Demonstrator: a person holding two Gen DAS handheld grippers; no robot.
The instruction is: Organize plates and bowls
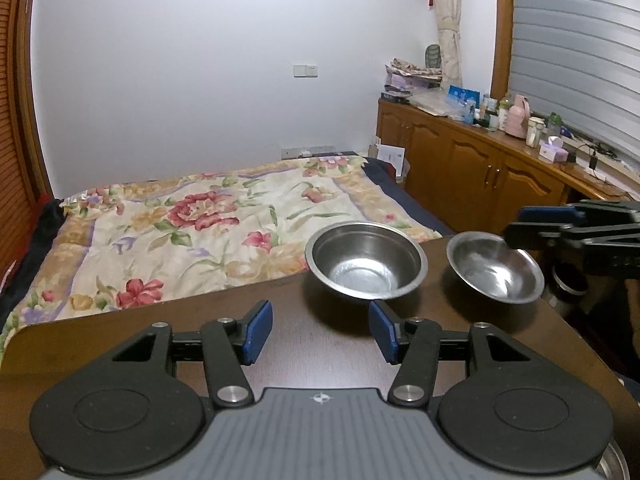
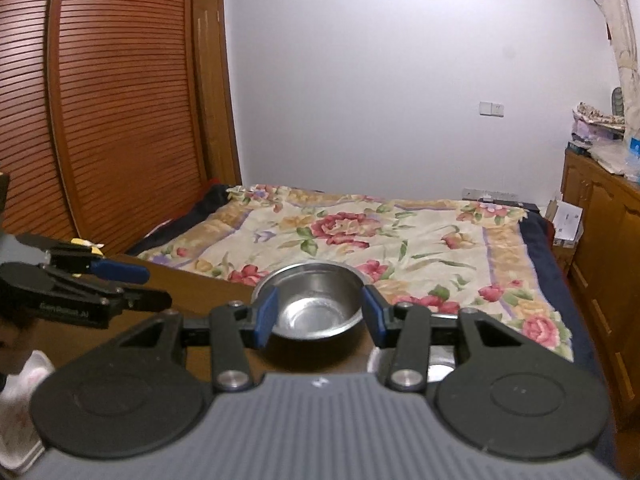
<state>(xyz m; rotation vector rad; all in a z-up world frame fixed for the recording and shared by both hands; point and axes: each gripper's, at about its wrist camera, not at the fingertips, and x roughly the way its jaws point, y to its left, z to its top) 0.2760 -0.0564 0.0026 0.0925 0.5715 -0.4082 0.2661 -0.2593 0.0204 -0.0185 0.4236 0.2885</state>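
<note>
My left claw (image 1: 320, 330) and right claw (image 2: 320, 316) gaped wide, gripping nothing, over two steel bowls (image 1: 366, 258) on the counter (image 1: 240, 320).

Two empty steel bowls (image 1: 366, 264) (image 1: 495, 266) sit upright, apparently apart, on the table.

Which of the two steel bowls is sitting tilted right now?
The shallower right-hand bowl, under the right claw; its rim slants, while the deeper left bowl sits level.
</note>
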